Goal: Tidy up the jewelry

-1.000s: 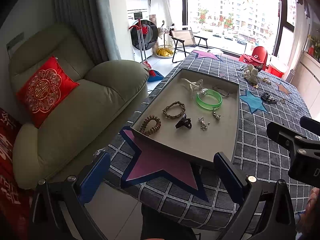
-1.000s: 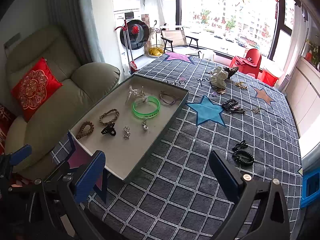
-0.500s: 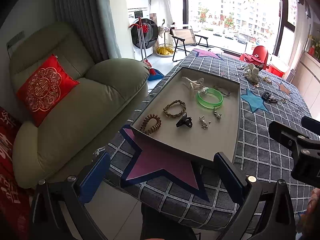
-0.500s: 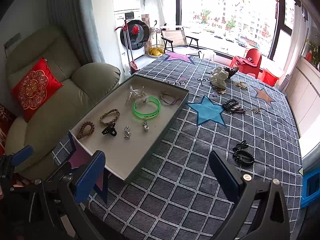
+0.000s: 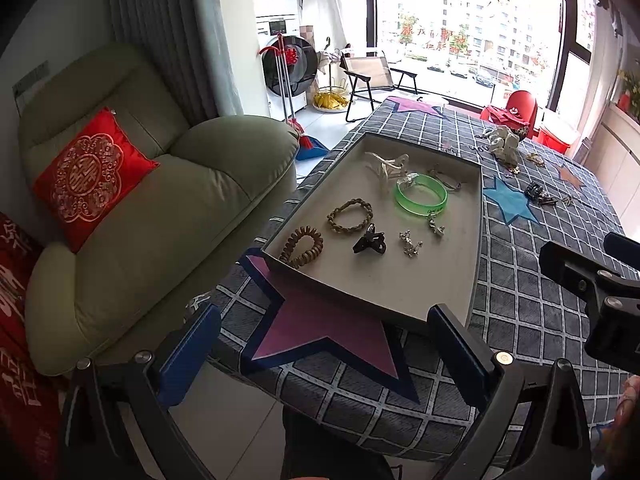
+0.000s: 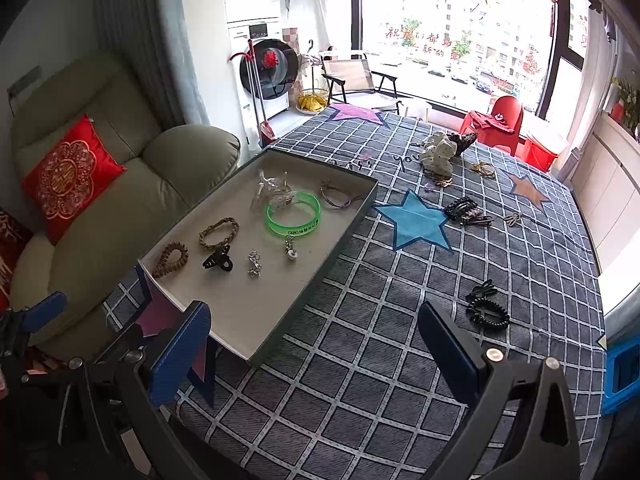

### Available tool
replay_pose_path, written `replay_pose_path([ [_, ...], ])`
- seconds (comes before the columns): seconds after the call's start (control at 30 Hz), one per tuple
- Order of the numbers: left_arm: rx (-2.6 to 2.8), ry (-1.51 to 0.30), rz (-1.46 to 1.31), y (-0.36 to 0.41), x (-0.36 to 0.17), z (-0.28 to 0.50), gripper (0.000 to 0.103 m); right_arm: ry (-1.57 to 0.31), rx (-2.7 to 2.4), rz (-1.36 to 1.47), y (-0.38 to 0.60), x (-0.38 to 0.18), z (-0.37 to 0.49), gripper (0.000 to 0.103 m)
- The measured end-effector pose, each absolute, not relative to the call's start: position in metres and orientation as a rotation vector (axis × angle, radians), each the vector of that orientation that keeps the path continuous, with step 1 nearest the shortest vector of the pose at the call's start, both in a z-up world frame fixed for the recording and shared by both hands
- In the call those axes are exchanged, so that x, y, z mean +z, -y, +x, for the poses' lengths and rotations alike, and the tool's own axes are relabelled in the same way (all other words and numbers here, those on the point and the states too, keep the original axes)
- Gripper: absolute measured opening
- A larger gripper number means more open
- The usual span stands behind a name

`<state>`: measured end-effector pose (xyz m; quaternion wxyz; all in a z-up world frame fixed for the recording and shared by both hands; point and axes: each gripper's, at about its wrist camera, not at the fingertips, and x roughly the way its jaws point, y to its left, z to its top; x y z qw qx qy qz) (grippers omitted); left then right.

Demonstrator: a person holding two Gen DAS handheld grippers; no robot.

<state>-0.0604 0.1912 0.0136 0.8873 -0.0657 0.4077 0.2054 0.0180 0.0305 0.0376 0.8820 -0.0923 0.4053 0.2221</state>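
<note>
Right wrist view — tray (image 6: 352, 227) ahead-left of spread, empty fingers (image 6: 182, 354).

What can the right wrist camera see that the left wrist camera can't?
Only the right wrist view shows the black coiled hair tie lying on the tablecloth near the right gripper, with a black clip beside it. Only the left wrist view shows the whole purple star in front of the tray. Both show the tray holding the green bangle, and both grippers open.
</note>
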Motion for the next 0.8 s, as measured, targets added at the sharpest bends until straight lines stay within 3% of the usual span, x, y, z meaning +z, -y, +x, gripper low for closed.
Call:
replay_pose_path([
  [0.8, 0.429, -0.847, -0.136, -0.1929, 0.0123, -0.0605, 0.103, -0.849, 0.465, -0.191, -0.0332, 0.0352, 0.0169, 0.103],
])
